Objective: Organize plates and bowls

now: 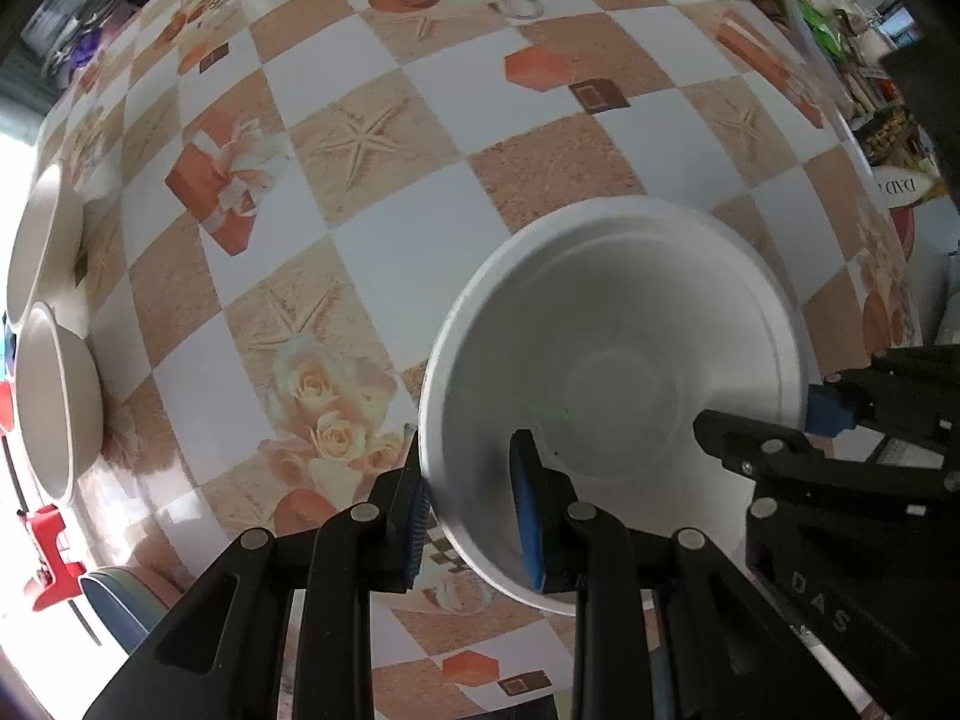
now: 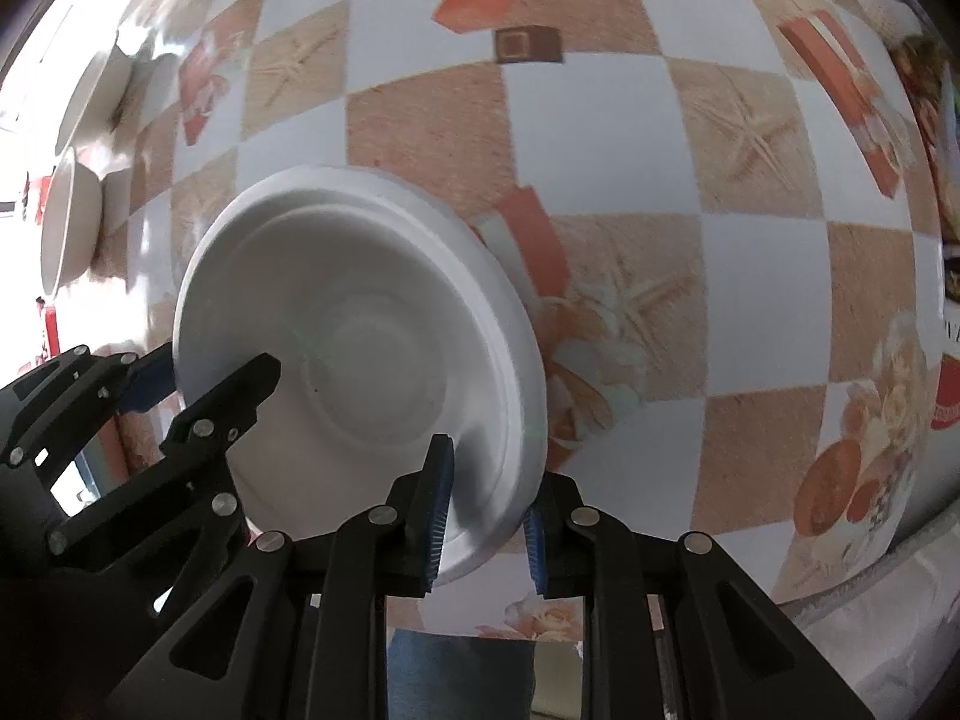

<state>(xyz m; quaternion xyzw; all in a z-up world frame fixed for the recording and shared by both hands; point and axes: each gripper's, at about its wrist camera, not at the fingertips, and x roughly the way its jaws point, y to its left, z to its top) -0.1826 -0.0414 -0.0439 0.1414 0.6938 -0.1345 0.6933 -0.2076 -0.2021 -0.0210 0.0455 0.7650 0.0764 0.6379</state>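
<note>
A white foam plate [image 1: 612,372] is seen at centre-right, over the checked tablecloth [image 1: 384,252]. Its rim is straddled by L gripper [image 1: 471,513] & R gripper [image 2: 487,501], both half open. Two beige bowls [image 1: 54,396] are kept at far left w/ a red clamp [image 1: 51,558].

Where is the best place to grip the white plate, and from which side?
Grip the white plate at its thin raised rim, coming in from the near edge, one finger above and one below. The plate is broad and shallow, so only the rim fits between the fingers. Both the left gripper and right gripper straddle it there.
</note>
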